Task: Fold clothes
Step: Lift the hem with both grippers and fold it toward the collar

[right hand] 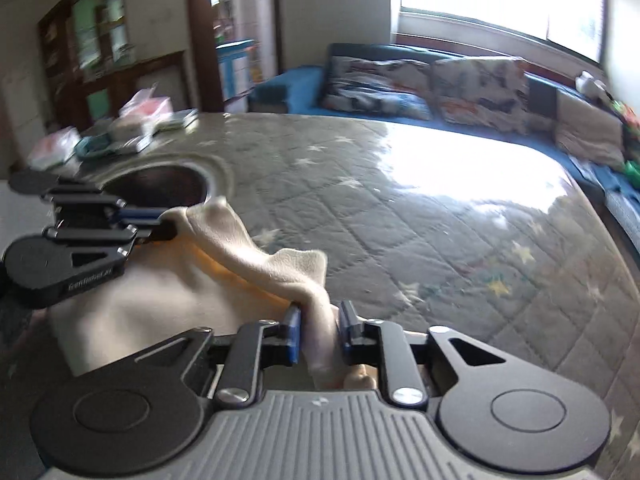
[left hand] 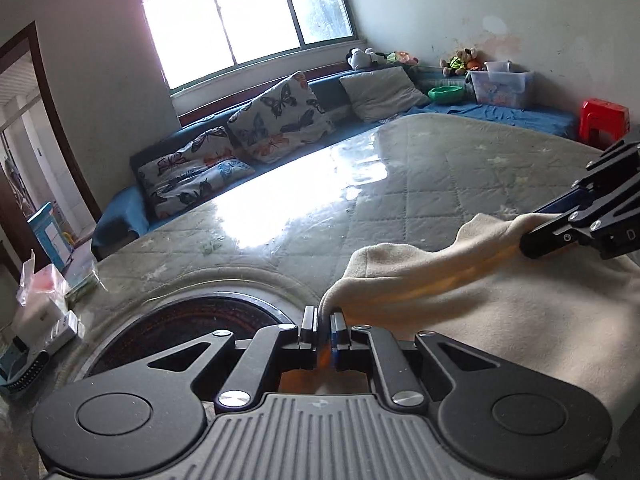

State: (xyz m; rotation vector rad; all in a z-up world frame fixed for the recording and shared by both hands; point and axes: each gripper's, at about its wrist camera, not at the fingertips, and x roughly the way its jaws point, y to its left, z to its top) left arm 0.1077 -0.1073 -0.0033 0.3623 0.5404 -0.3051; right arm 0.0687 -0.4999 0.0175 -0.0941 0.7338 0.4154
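Note:
A cream fleece garment (left hand: 500,312) hangs stretched between my two grippers above the quilted table top (left hand: 400,200). My left gripper (left hand: 324,320) is shut on one end of its upper edge. My right gripper (left hand: 524,242) enters from the right and is shut on the other end. In the right wrist view the right gripper (right hand: 320,320) pinches a bunched fold of the garment (right hand: 160,300), and the left gripper (right hand: 168,228) holds the far end at the left. The garment's lower part falls out of sight below the grippers.
A round dark inset (left hand: 180,328) sits in the table near the left gripper. Bags and boxes (right hand: 132,124) lie on the far corner. A blue bench with butterfly cushions (left hand: 276,116), a plastic bin (left hand: 500,84) and a red stool (left hand: 604,116) ring the table.

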